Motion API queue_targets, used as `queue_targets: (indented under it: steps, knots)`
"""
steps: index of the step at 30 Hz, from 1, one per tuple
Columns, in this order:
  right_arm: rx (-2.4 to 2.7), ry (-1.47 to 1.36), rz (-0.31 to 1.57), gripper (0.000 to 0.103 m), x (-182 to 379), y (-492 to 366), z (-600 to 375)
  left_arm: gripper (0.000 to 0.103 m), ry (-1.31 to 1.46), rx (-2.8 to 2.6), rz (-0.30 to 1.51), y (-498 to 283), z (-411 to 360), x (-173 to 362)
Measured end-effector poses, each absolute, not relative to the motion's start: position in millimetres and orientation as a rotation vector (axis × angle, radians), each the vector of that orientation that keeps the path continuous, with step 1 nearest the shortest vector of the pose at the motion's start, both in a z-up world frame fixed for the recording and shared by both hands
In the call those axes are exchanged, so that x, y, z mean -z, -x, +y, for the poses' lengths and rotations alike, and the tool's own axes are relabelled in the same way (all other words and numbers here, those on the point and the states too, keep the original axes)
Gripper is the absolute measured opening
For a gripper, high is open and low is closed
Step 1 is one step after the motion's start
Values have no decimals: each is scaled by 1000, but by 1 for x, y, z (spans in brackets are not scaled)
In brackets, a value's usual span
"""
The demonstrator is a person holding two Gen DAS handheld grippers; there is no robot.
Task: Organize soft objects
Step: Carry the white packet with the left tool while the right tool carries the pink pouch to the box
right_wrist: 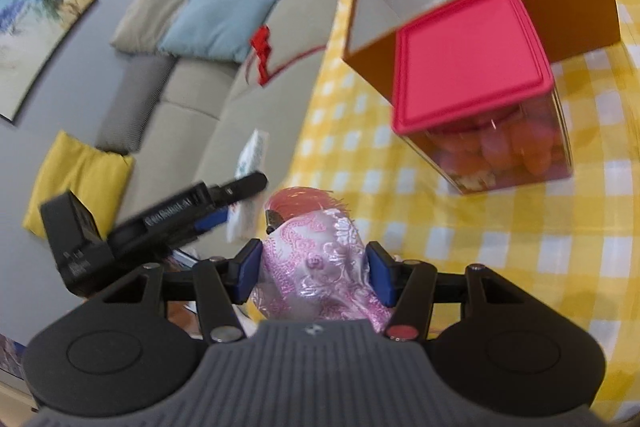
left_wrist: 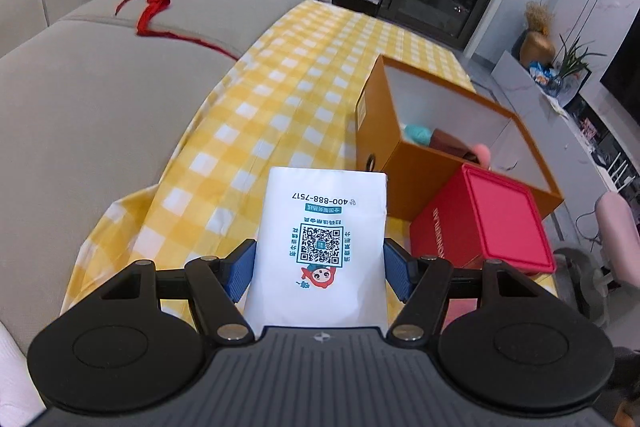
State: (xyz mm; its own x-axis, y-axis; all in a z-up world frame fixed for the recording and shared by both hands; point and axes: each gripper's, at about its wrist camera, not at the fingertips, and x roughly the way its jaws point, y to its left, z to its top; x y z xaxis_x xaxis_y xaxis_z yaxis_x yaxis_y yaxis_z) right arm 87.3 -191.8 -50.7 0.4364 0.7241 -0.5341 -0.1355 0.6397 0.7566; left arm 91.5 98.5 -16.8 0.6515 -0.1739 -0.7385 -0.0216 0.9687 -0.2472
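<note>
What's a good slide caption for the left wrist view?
Left gripper holding a white packet above the yellow checked tablecloth, beside the open orange box.

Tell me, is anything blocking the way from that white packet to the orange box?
Partly. The red-lidded container stands right against the orange box's near side, to the right of the white packet. The box's top is open.
</note>
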Motion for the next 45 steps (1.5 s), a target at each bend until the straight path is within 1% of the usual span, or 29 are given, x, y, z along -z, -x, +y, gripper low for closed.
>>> queue_targets:
  steps: [9, 15, 18, 21, 25, 31, 33, 36, 42, 45]
  knots:
    - [-614, -774, 843, 56, 8, -93, -211, 76, 277, 113, 808, -104, 89, -6]
    - [-651, -900, 763, 56, -13, -120, -239, 76, 233, 176, 744, -114, 66, -29]
    - [-624, -880, 696, 56, -29, -135, -253, 76, 238, 196, 727, -126, 59, -36]
    - [-570, -880, 602, 56, -39, -148, -269, 76, 221, 180, 722, -139, 52, -38]
    - [-640, -937, 562, 56, -41, -177, -284, 76, 162, 188, 720, -158, 43, -36]
    - [-659, -947, 426, 56, -56, -219, -294, 76, 124, 150, 716, -188, 35, -33]
    - [-674, -937, 386, 56, -55, -232, -296, 77, 137, 162, 709, -199, 34, -31]
    - [-658, -908, 376, 56, -41, -255, -302, 77, 161, 180, 721, -221, 29, -25]
    - [-584, -892, 415, 56, -6, -298, -330, 77, 217, 225, 727, -254, 4, -10]
    - [-554, -919, 475, 56, 13, -320, -346, 77, 225, 305, 702, -264, -21, -3]
